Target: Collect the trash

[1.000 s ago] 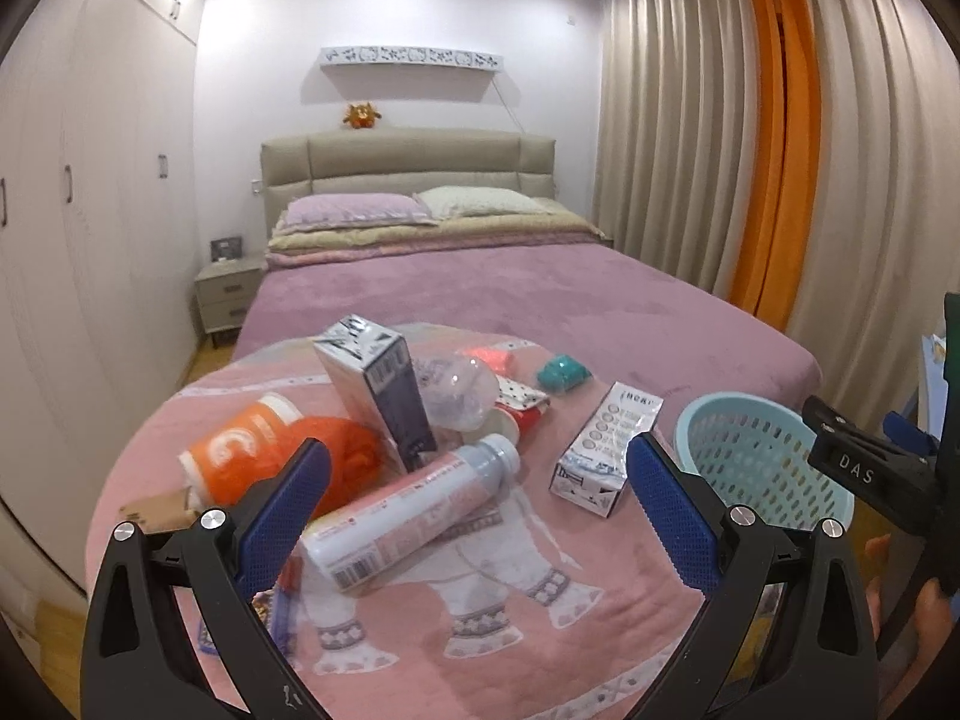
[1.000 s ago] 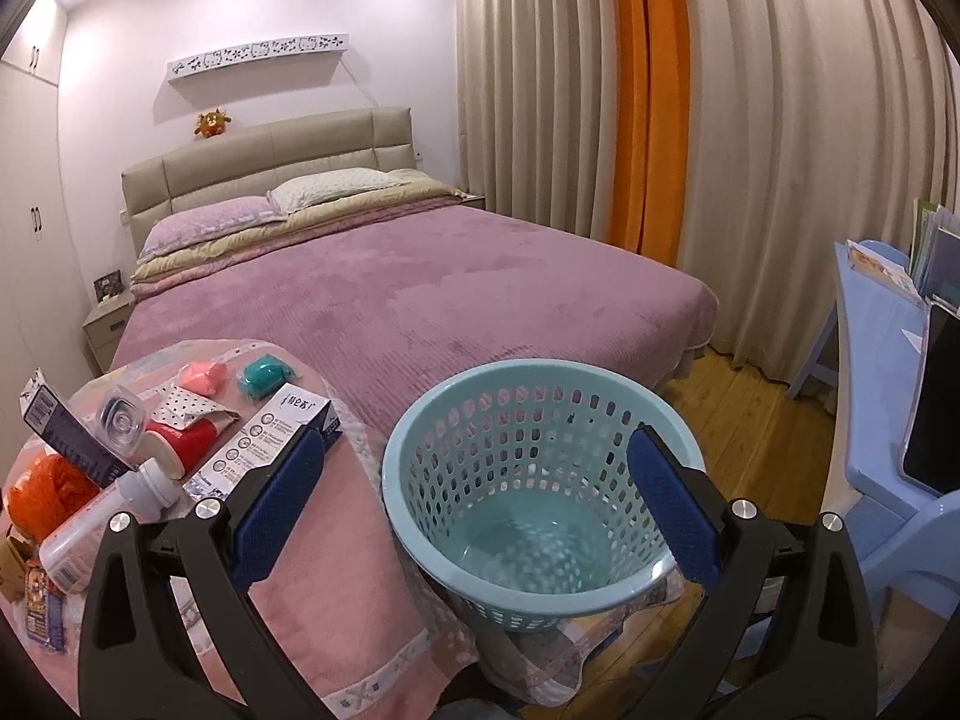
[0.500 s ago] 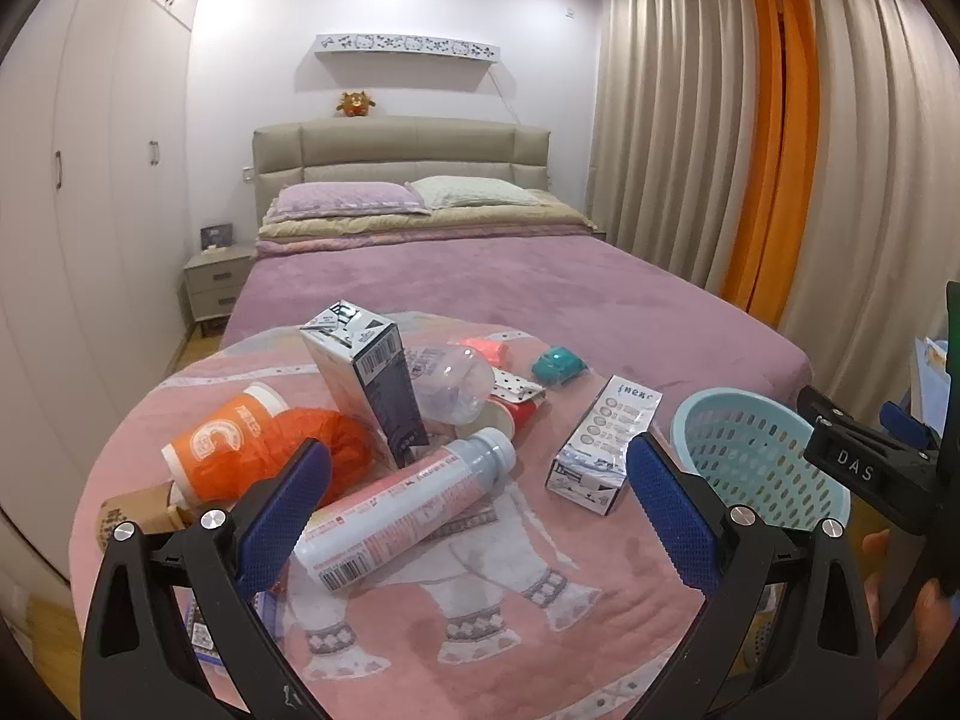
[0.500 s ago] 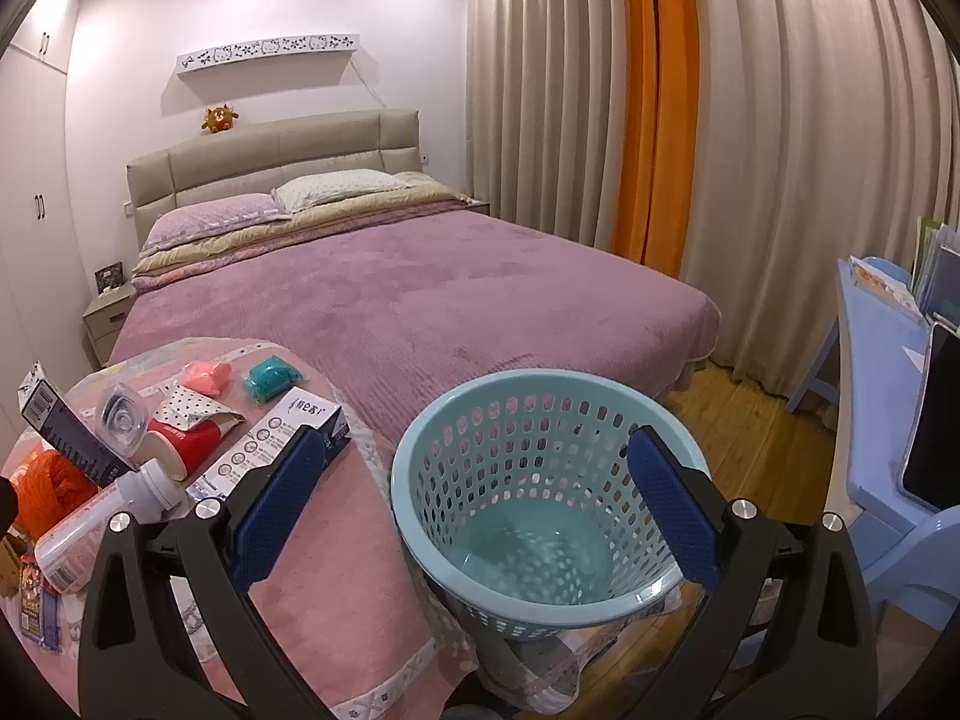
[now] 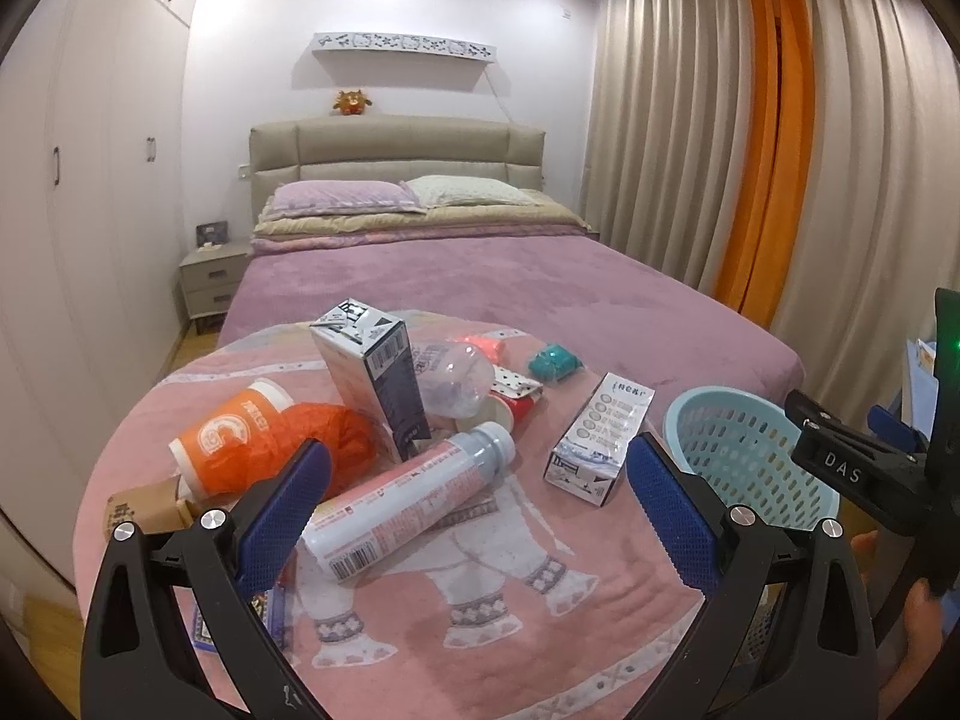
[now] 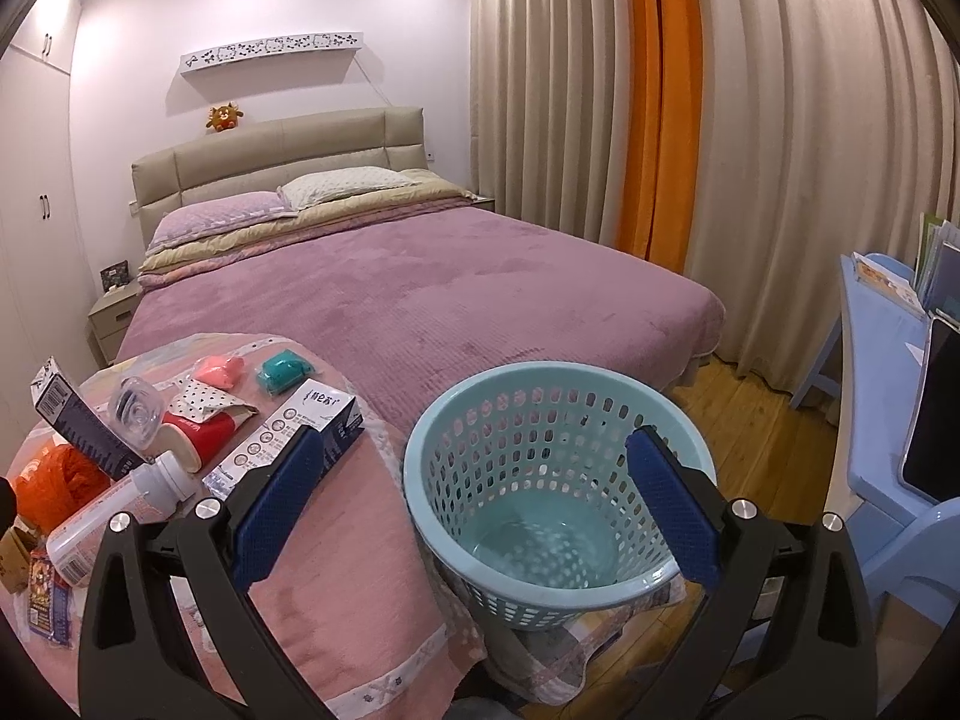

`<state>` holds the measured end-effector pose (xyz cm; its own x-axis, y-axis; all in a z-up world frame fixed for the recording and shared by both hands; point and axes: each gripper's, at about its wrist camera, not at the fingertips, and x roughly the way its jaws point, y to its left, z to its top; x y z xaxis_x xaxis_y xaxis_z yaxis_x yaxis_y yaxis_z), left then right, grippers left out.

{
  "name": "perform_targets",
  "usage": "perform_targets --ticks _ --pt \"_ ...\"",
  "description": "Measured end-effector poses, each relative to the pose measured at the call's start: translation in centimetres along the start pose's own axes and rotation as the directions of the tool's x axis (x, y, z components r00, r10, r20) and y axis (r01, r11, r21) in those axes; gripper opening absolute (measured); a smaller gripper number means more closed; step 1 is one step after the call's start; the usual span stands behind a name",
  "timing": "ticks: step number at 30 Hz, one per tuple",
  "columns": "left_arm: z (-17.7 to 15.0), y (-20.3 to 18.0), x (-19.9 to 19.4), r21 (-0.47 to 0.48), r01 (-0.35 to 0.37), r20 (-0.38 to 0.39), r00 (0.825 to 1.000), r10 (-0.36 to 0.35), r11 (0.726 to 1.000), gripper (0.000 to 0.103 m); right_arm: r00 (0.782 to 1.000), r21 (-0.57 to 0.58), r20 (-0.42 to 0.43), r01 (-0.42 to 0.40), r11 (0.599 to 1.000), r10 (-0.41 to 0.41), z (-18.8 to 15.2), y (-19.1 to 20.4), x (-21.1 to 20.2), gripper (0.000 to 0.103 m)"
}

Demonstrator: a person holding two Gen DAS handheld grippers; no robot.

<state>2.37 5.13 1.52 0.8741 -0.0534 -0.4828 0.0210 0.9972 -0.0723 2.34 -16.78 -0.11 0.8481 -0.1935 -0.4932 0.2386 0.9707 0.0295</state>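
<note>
Left tongs [image 5: 474, 516] hang spread and empty over the pink-clothed desk [image 5: 480, 648]. Just beyond them a white bottle [image 5: 408, 510] lies on its side, tipped against a dark carton [image 5: 372, 378]. An orange cup [image 5: 234, 441] lies to its left, a white box [image 5: 600, 438] to its right. Behind sit a clear bottle [image 5: 450, 378], a red cup [image 5: 516, 405], something pink [image 5: 480, 348], possibly foam, and a teal lump [image 5: 555, 363]. Right tongs [image 6: 474, 510] are spread too, holding nothing, over the blue basket [image 6: 558, 480] beside the desk. The bed [image 6: 420, 288] lies beyond.
</note>
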Motion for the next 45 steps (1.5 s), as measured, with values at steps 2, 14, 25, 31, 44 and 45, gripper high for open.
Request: perform_targets --ticks 2,14,25,31,44,45 --pt "-0.1 0.1 0.0 -0.004 0.002 0.0 1.0 -0.002 1.0 0.095 1.0 0.001 -0.001 0.001 1.0 -0.001 0.0 0.0 0.0 0.096" --pt "0.1 0.6 0.0 -0.031 0.031 -0.004 1.0 -0.031 0.999 0.095 1.0 -0.013 0.02 0.009 1.0 -0.009 0.2 0.2 -0.6 0.096" --pt "1.2 7.1 -1.8 -0.12 -0.053 0.016 0.998 0.055 0.991 0.095 0.996 -0.064 0.025 -0.083 0.994 0.085 0.8 3.3 -0.9 0.082" --pt "1.6 13.6 -2.9 -0.187 -0.103 -0.015 0.995 0.102 0.977 0.093 0.987 -0.086 -0.034 -0.161 0.983 0.159 1.6 6.1 1.2 0.075" --pt "-0.4 23.2 2.4 -0.242 -0.132 -0.241 0.968 0.072 0.961 0.075 0.936 -0.059 -0.302 -0.207 0.977 0.18 0.9 11.0 8.8 0.076" --pt "-0.3 23.5 2.8 -0.222 -0.137 -0.262 0.962 0.076 0.965 0.074 0.931 -0.05 -0.317 -0.209 0.977 0.182 0.8 11.1 9.2 0.076"
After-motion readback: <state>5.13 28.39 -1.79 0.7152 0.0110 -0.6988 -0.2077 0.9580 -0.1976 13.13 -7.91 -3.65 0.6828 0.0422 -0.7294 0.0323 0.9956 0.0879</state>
